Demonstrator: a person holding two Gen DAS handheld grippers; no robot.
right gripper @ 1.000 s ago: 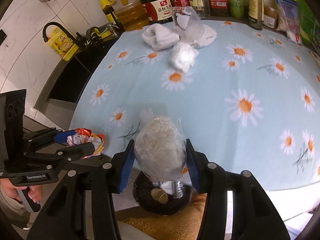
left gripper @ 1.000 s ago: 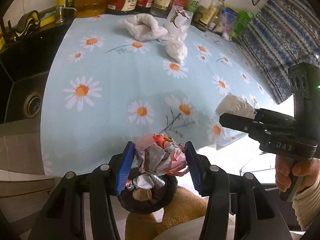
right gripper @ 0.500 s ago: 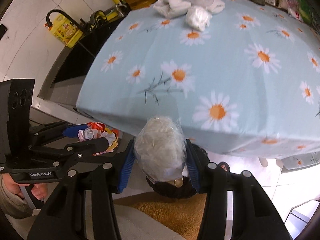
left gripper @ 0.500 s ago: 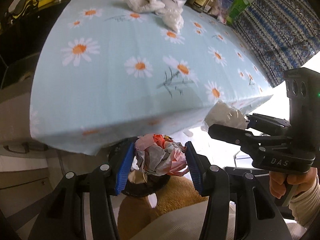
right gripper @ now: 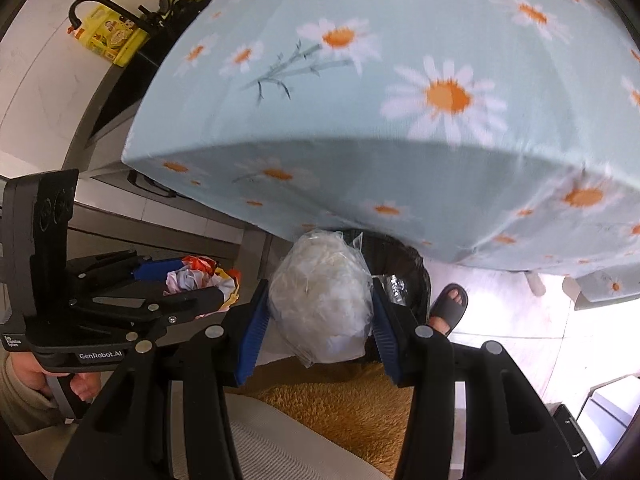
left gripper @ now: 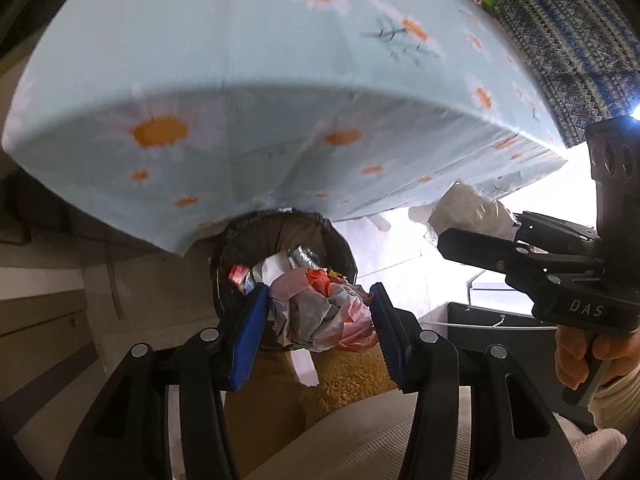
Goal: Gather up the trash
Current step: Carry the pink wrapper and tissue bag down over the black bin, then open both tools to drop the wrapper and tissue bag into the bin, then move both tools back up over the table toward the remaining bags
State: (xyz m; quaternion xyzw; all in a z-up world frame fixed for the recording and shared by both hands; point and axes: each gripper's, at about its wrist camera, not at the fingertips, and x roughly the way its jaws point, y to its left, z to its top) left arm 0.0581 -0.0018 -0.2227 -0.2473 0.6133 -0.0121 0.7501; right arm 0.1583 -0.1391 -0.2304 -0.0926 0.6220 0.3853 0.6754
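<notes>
My left gripper (left gripper: 318,316) is shut on a crumpled wad of pink, white and orange wrappers (left gripper: 320,312), held just above a black trash bin (left gripper: 240,240) that stands under the table's edge. The bin holds several scraps and a foil piece. My right gripper (right gripper: 320,312) is shut on a clear bag of white shreds (right gripper: 320,296), also over the bin (right gripper: 408,264). Each gripper shows in the other's view: the right one (left gripper: 476,220) with its bag at the right, the left one (right gripper: 200,284) with its wad at the left.
A table with a light blue daisy cloth (left gripper: 280,80) overhangs the bin. A sink counter with a yellow bottle (right gripper: 108,36) lies left. A sandalled foot (right gripper: 450,306) stands beside the bin, and an orange fuzzy garment (right gripper: 340,400) fills the near foreground.
Both grippers have sunk from above the tabletop to below its edge, carrying their loads. The bin has come into fuller view under the fingers.
</notes>
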